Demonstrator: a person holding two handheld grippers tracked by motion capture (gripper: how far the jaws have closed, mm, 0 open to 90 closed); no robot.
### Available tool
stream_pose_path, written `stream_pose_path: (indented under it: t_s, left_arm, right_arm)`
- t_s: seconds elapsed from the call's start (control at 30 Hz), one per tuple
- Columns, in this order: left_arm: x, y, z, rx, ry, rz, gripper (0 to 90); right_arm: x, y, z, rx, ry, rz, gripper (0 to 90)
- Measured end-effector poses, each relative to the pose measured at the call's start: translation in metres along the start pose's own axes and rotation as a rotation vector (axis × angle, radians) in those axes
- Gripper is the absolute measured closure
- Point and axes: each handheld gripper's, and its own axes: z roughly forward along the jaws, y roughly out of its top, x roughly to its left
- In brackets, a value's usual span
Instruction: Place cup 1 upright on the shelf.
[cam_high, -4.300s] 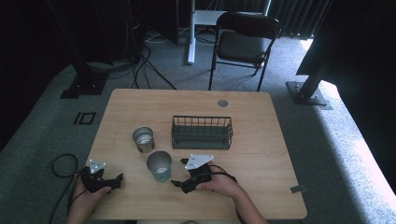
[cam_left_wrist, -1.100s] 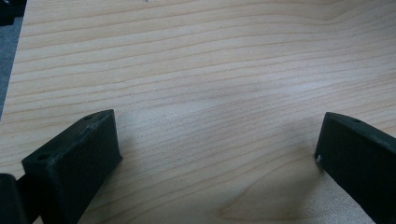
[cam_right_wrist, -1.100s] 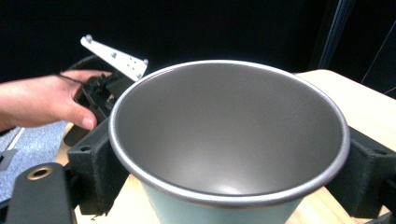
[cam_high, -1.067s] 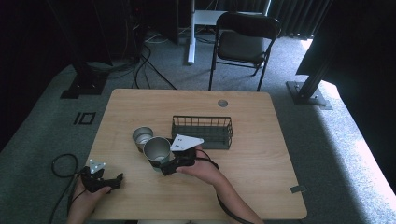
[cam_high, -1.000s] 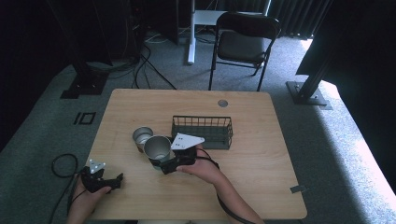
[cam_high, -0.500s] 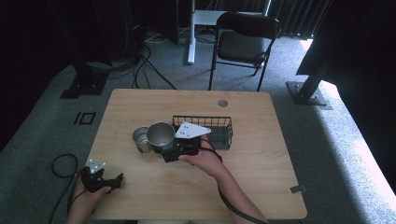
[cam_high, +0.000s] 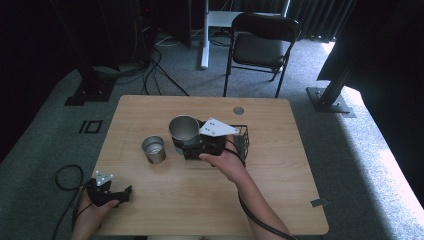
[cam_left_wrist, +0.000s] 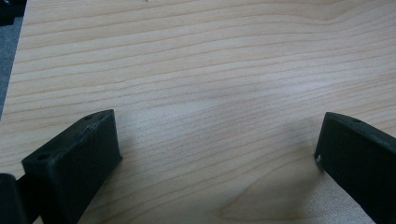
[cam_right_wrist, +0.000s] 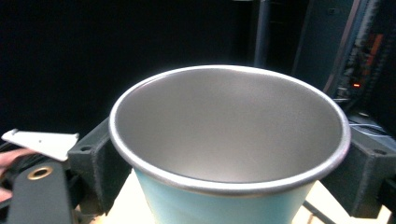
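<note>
Near the middle of the high view, the right gripper (cam_high: 192, 146) held a teal metal cup (cam_high: 184, 131) clear of the wooden table (cam_high: 280, 165), its jaws closed on the cup's wall from either side. The right gripper view confirmed the grip: the cup (cam_right_wrist: 229, 140) stood upright between the two black jaws, rim up and mouth open, its long axis close to vertical. The relation that seemed to matter for the coming move was the cup's place against its neighbours. To the cup's right in the frame, and partly hidden behind the gripper and its grey plate, lay the black wire basket (cam_high: 241, 140); to its lower left stood a smaller, unpainted steel cup (cam_high: 153, 149), apart from the carried one. Judging from these pictures, the carried cup sat just left of the basket's near end, so a short shift toward frame right would bring it over the wire compartment, while a shift to the lower left would bring it over the smaller cup; which was meant could not be told. The right hand was plainly the nearer to both. At the lower left corner of the table, well apart from the cups, the left gripper (cam_high: 107, 192) rested low with its jaws spread wide and nothing between them, bare wood showing in the left gripper view (cam_left_wrist: 219, 140).
</note>
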Motion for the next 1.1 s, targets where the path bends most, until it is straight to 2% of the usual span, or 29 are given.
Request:
stream_pose_path:
  t_s: [0.13,0.2,0.37,0.43,0.53,0.57,0.6,0.73,0.77,0.87,1.0,1.1]
  left_arm:
    - [0.000,0.000,0.000,0.000,0.000,0.000,0.4]
    - [0.000,0.000,0.000,-0.001,0.000,0.000,0.4]
    - [0.000,0.000,0.000,-0.001,0.000,0.000,0.4]
    - [0.000,0.000,0.000,-0.001,0.000,-0.001,0.4]
    - [0.000,0.000,0.000,-0.001,0.000,0.000,0.4]
    - [0.000,0.000,0.000,-0.001,0.000,0.000,0.4]
    - [0.000,0.000,0.000,-0.001,0.000,-0.001,0.4]
    - [0.000,0.000,0.000,-0.001,0.000,-0.001,0.4]
    - [0.000,0.000,0.000,-0.001,0.000,0.000,0.4]
    - [0.000,0.000,0.000,0.000,0.000,0.000,0.4]
    - [0.000,0.000,0.000,-0.001,0.000,0.000,0.4]
    - [0.000,0.000,0.000,0.000,0.000,0.001,0.4]
  right_arm:
    - [-0.006,0.002,-0.002,0.003,-0.035,0.009,12.5]
    - [-0.013,0.004,-0.006,0.001,-0.078,0.015,12.5]
    - [-0.022,0.006,-0.011,-0.001,-0.135,0.020,12.5]
    - [-0.027,0.007,-0.014,-0.003,-0.178,0.022,12.5]
    - [-0.033,0.006,-0.017,-0.006,-0.218,0.036,12.5]
    - [-0.033,0.006,-0.017,-0.006,-0.218,0.036,12.5]
    - [-0.040,0.004,-0.020,-0.007,-0.273,0.035,12.5]
    - [-0.044,0.002,-0.022,0.000,-0.300,0.036,12.5]
    - [-0.051,-0.002,-0.025,0.006,-0.358,0.058,12.5]
    - [-0.056,-0.007,-0.027,0.012,-0.422,0.065,12.5]
    - [-0.062,-0.012,-0.031,0.022,-0.477,0.078,12.5]
    - [-0.067,-0.017,-0.035,0.026,-0.500,0.089,12.5]
